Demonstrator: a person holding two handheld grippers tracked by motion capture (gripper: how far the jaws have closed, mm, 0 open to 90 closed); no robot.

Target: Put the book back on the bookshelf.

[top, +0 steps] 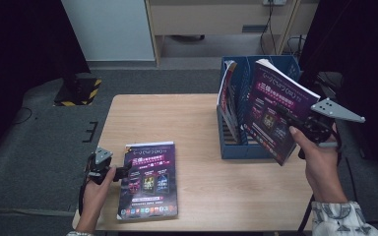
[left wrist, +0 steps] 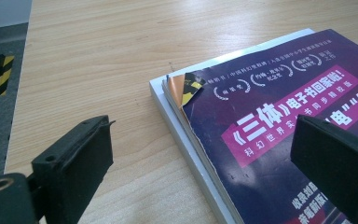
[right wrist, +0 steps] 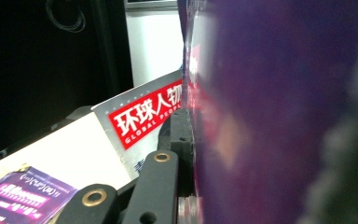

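Observation:
A purple-covered magazine hangs tilted above the blue file box, and my right gripper is shut on its right edge. In the right gripper view its cover is blurred and very close, with a black jaw pressed against it. A short stack of magazines lies flat near the table's front left, a matching purple one on top. My left gripper rests at the stack's left edge. Its jaws stand open, one over the bare table and one over the cover.
The file box stands on the wooden table at the right and holds upright magazines, one with a red title band. A yellow-and-black striped base sits on the floor beyond the table's left.

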